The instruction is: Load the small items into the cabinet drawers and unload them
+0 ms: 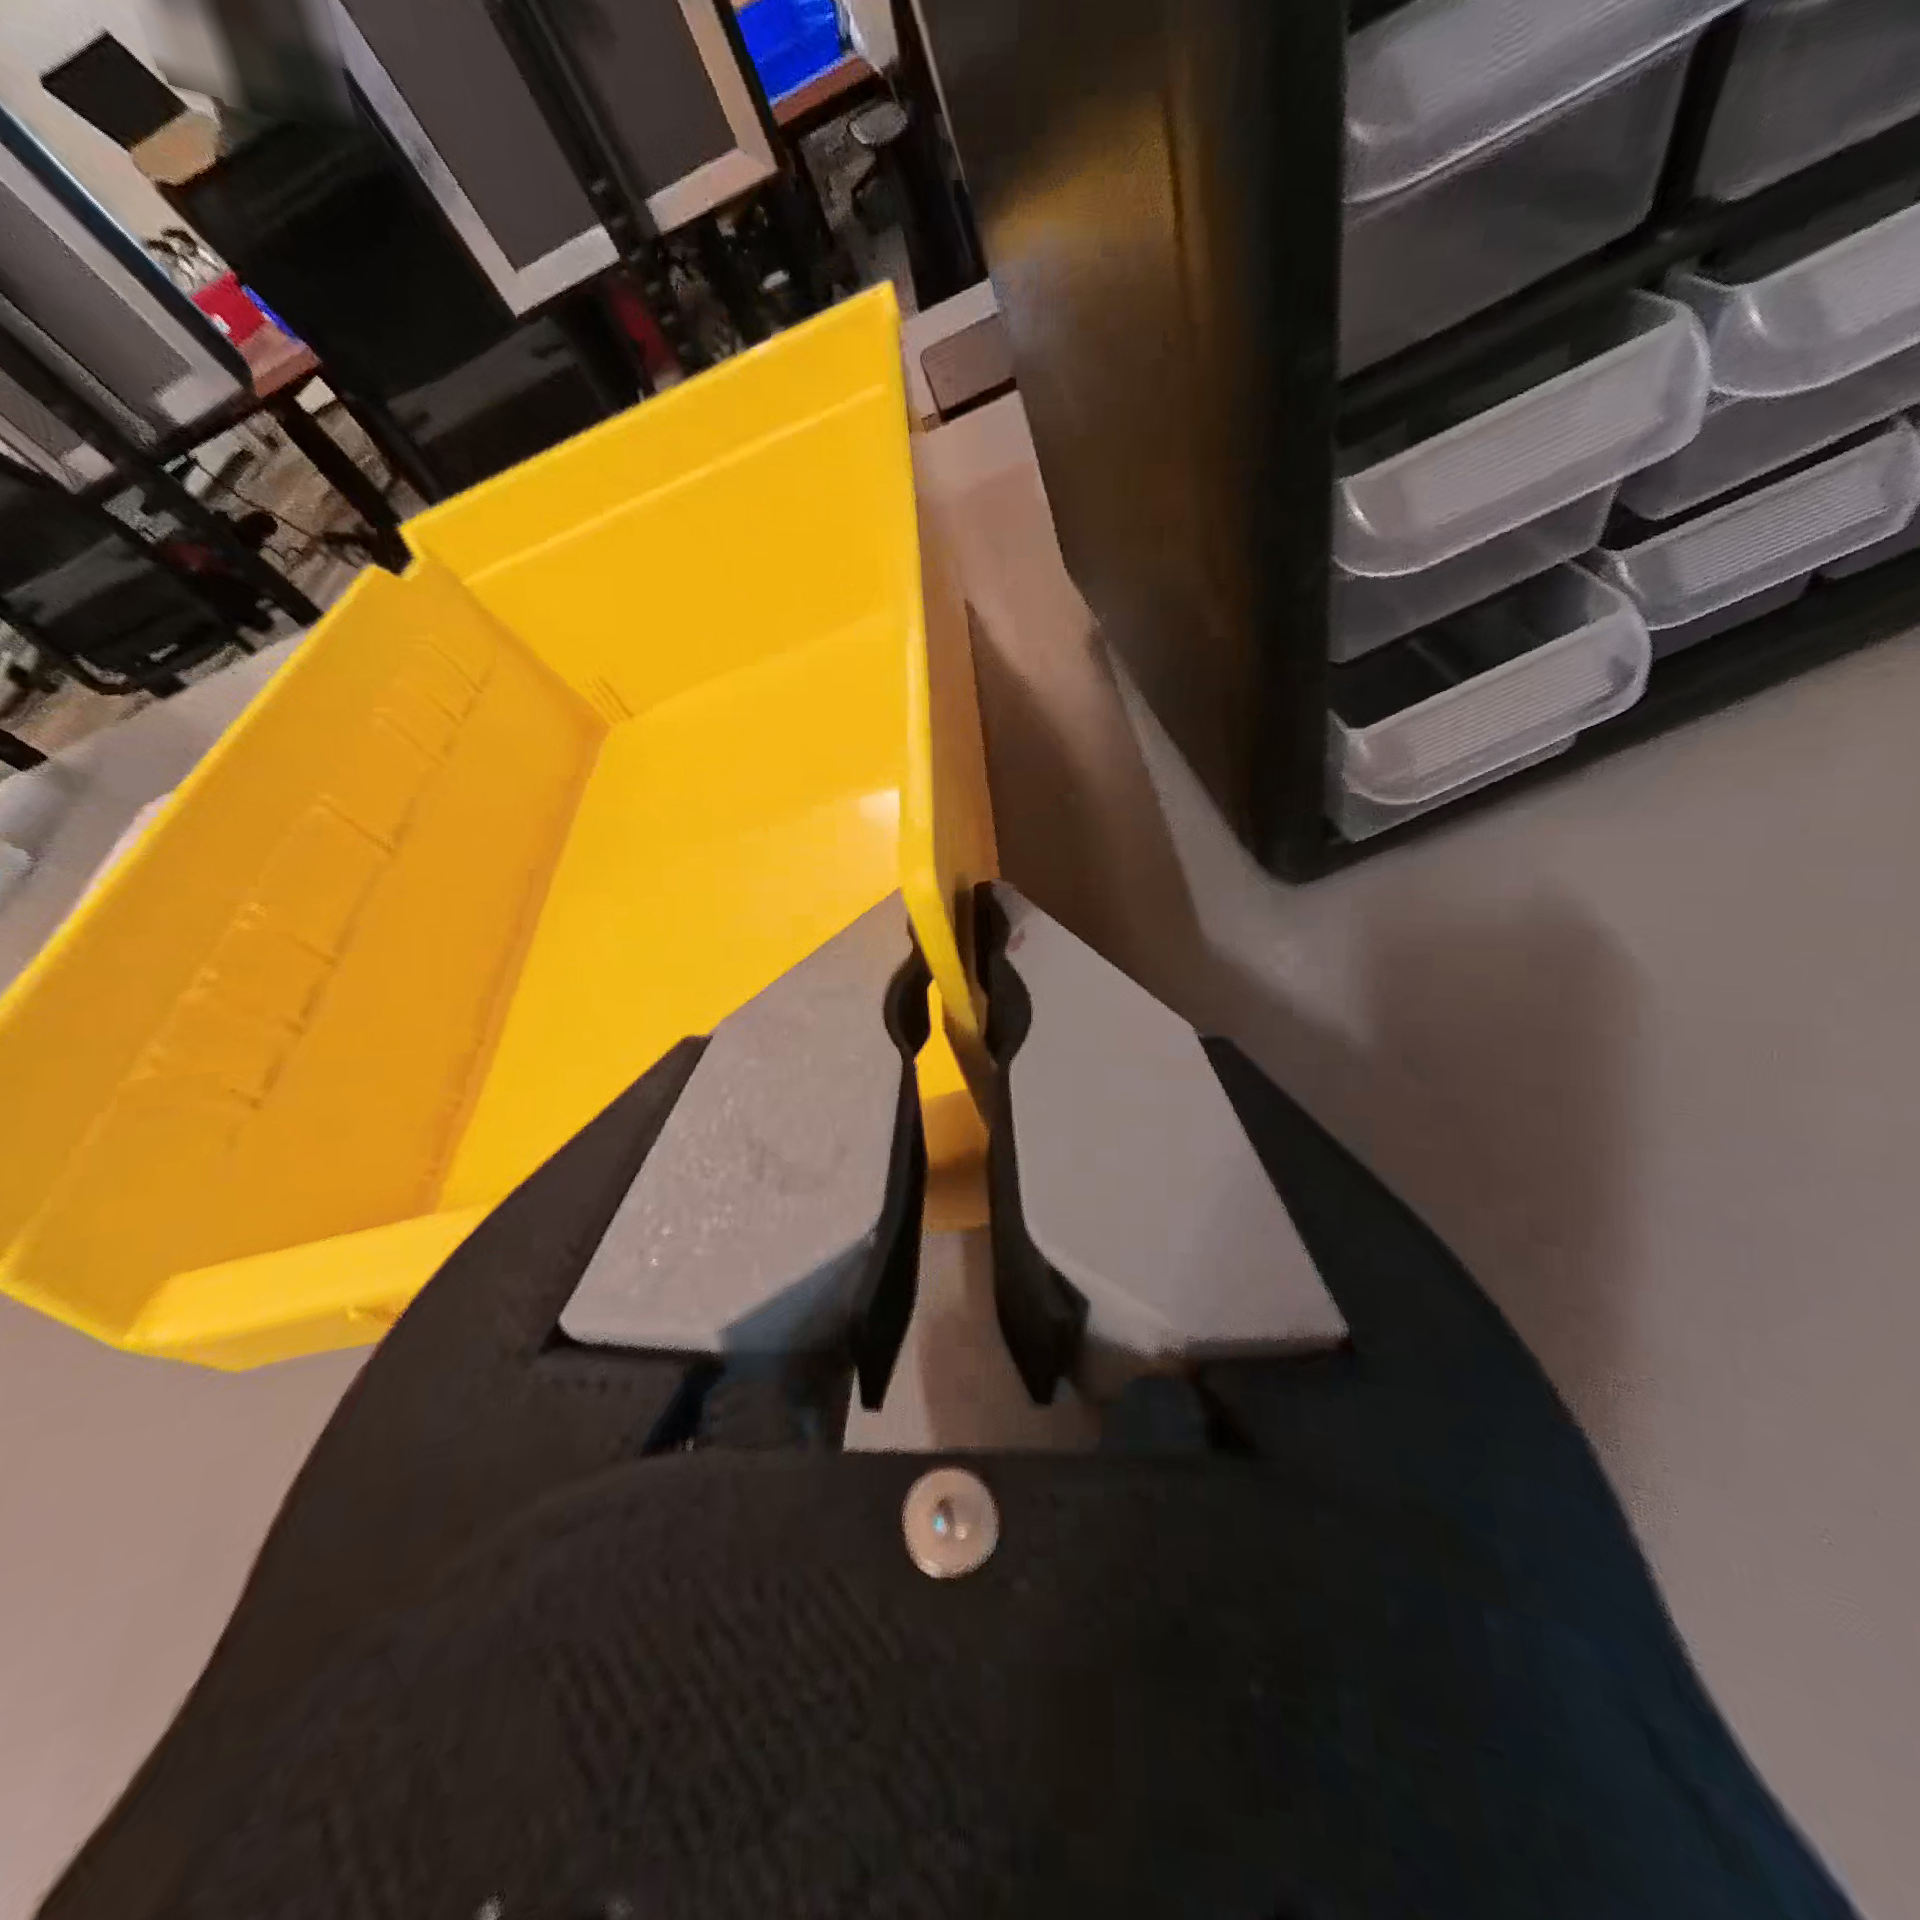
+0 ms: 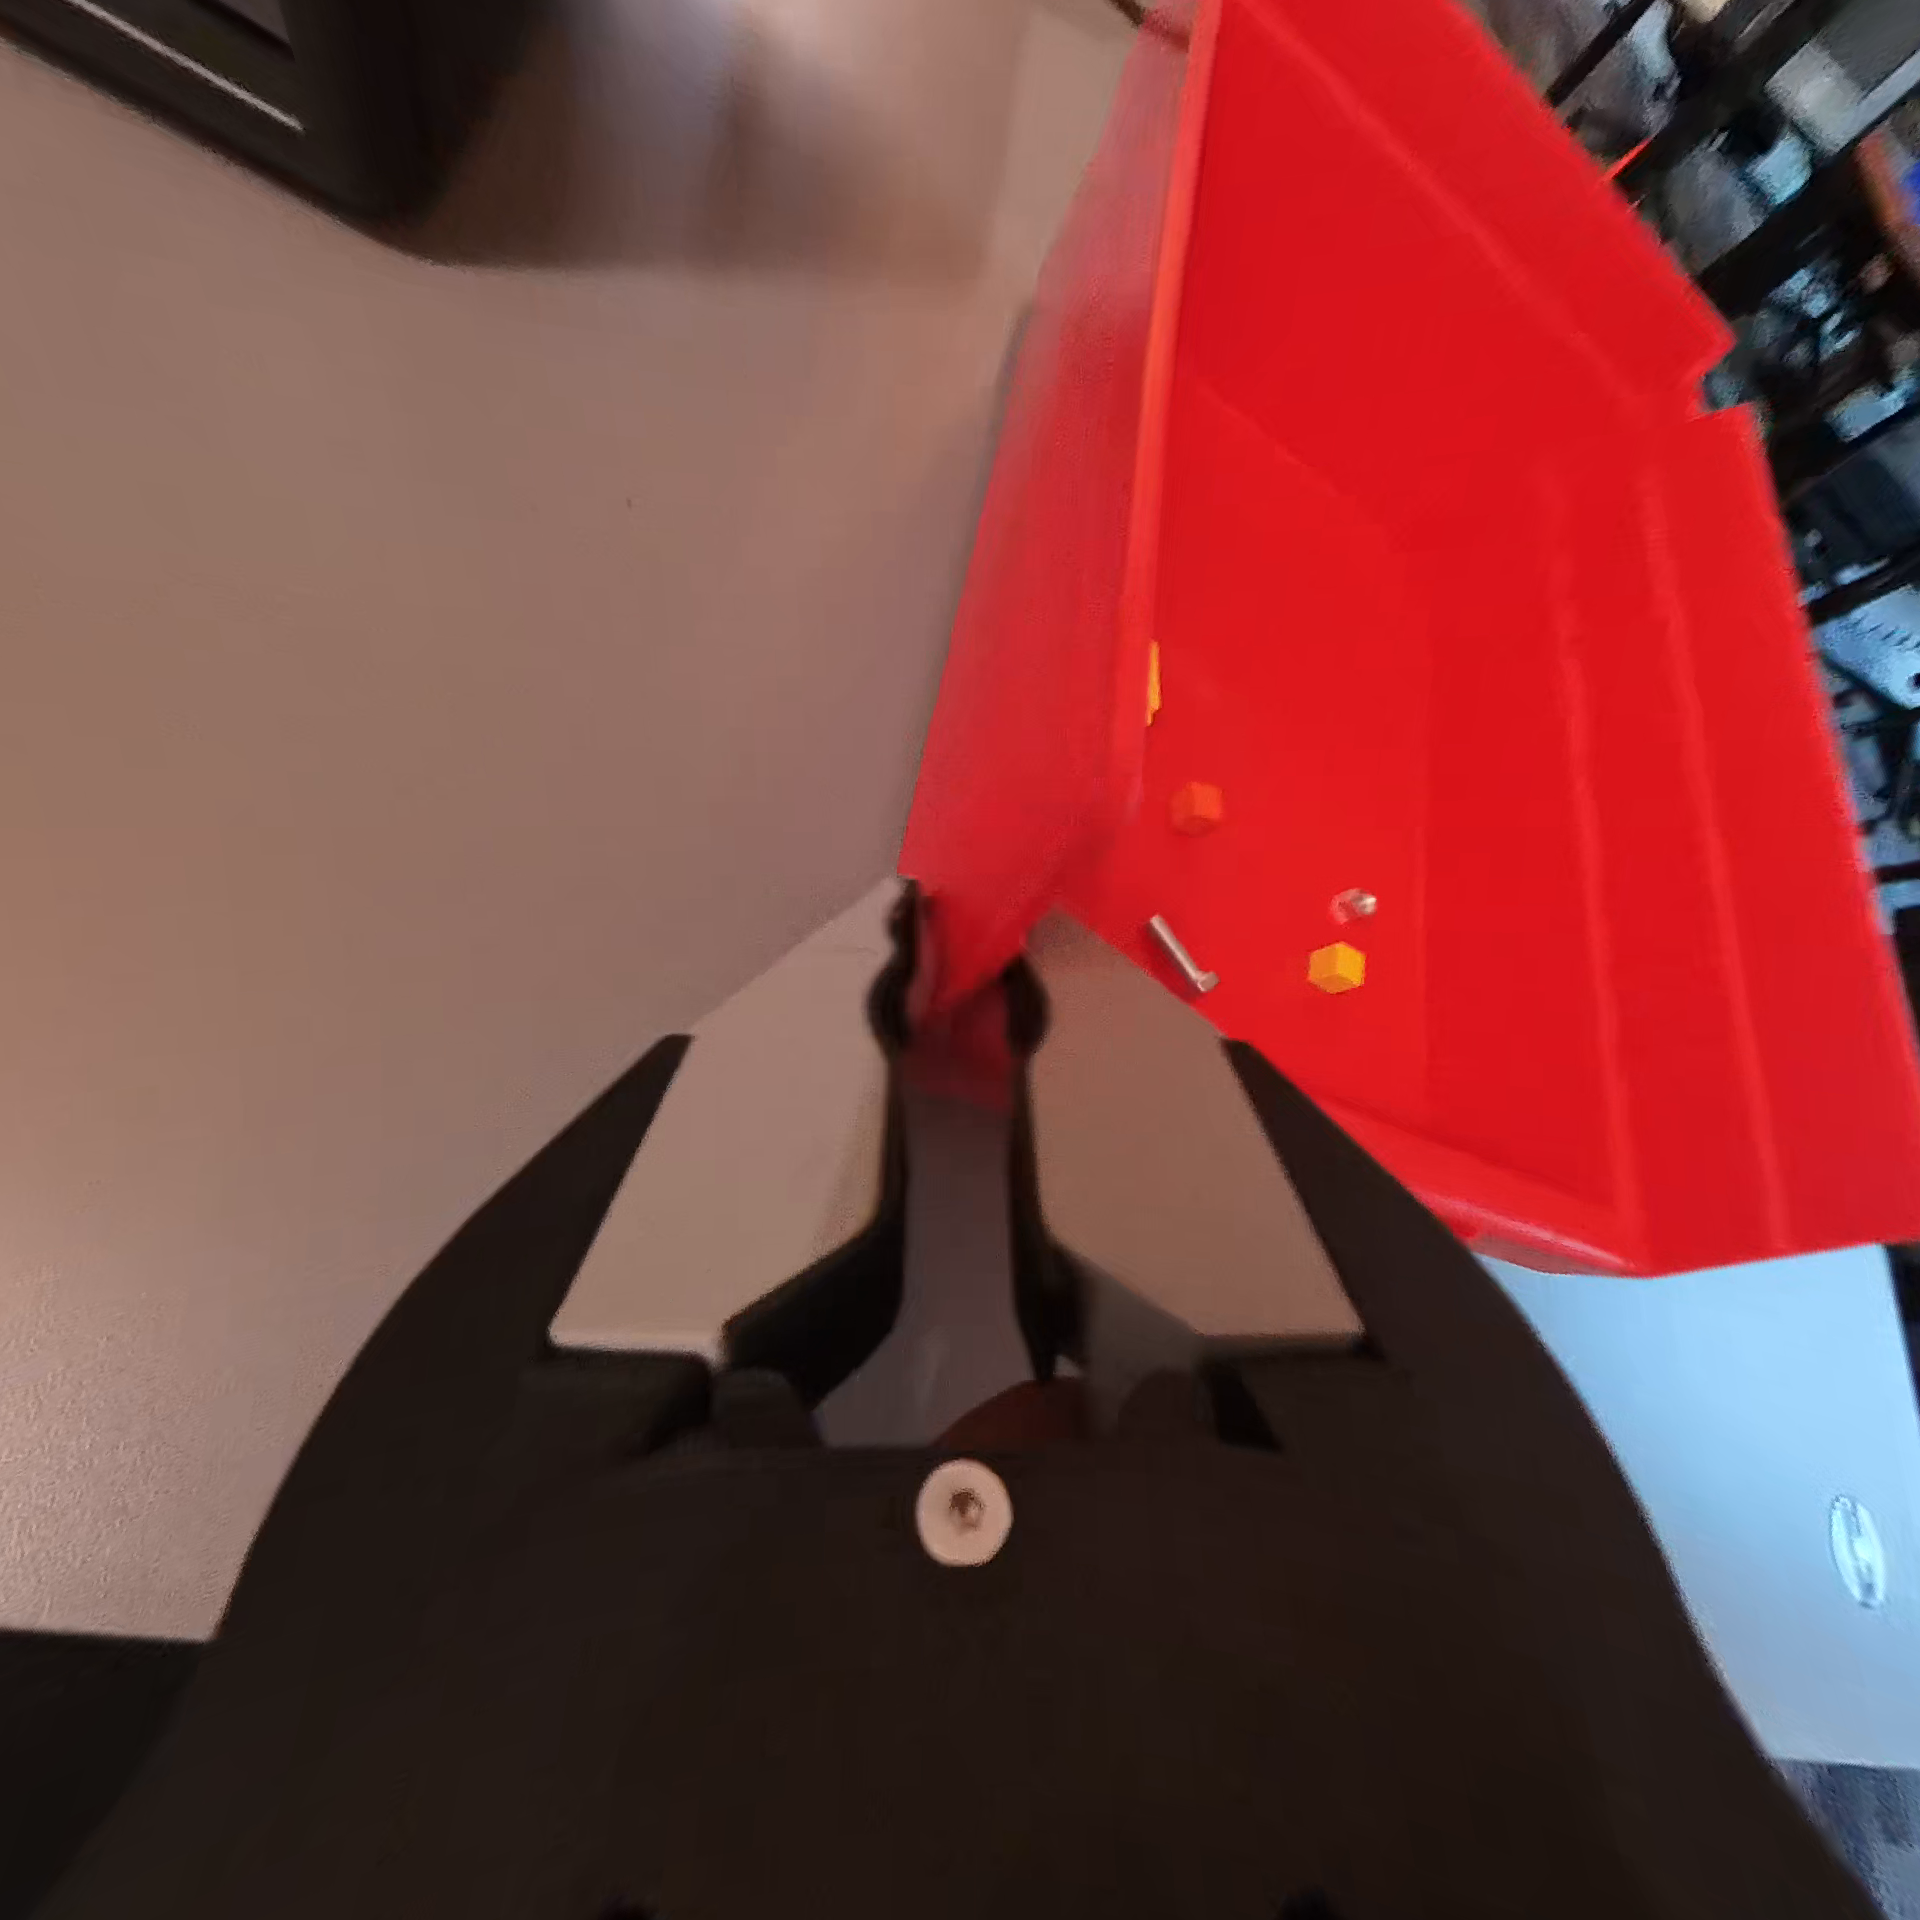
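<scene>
In the left wrist view my left gripper is shut on the right side wall of a yellow bin, which looks bare inside. To the right stands a black cabinet with several clear drawers, some pulled partly out. In the right wrist view my right gripper is shut on the near left wall of a red bin. The red bin holds orange hex pieces, a silver bolt and a small clear piece.
Both bins sit on a grey table. A dark corner of the cabinet shows at the top left of the right wrist view. Desks, chairs and room clutter lie beyond the table's far edge. One gripper's finger ends stand about 50 centimeters off the other's.
</scene>
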Demonstrator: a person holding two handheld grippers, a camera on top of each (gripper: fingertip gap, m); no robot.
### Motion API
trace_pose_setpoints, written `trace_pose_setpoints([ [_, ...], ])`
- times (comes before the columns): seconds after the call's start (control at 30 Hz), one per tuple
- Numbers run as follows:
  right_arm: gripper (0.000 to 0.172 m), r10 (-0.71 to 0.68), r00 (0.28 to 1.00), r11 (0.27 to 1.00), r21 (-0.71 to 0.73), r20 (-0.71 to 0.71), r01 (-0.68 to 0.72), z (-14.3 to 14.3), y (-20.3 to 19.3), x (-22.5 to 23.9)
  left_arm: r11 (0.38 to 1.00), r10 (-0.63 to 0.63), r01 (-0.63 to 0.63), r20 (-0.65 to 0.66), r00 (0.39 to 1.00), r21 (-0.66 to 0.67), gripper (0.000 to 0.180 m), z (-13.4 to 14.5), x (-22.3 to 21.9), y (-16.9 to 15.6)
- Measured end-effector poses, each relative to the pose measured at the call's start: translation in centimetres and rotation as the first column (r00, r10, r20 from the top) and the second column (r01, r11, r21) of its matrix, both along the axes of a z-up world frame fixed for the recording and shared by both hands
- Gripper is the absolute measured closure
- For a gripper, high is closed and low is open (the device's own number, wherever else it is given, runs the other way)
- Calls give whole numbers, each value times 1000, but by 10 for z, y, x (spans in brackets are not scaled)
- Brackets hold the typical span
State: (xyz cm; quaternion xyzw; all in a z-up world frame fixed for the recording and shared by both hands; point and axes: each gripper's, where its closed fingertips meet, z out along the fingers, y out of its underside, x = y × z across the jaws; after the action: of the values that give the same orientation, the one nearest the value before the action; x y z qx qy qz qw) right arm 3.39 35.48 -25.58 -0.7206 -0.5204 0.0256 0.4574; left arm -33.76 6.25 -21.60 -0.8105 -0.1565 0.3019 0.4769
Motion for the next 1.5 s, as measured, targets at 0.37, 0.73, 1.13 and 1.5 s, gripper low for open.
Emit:
trace_pose_setpoints([
  [0.37,170,28,999,983,184,-27,-23,57,-2,29,1000,7,-3,-208,978,23,177,47,7,-65],
  [0.73,171,68,983,977,212,-171,-31,92,-19,18,994,14,12,-236,972,107,176,88,13,-106],
  [1.13,170,184,947,937,338,-263,-88,207,-65,-12,984,79,-38,-234,969,175,176,122,7,-155],
  [1.5,170,549,774,786,510,-314,-350,311,-243,-126,933,263,-175,-263,928,315,176,173,2,-259],
])
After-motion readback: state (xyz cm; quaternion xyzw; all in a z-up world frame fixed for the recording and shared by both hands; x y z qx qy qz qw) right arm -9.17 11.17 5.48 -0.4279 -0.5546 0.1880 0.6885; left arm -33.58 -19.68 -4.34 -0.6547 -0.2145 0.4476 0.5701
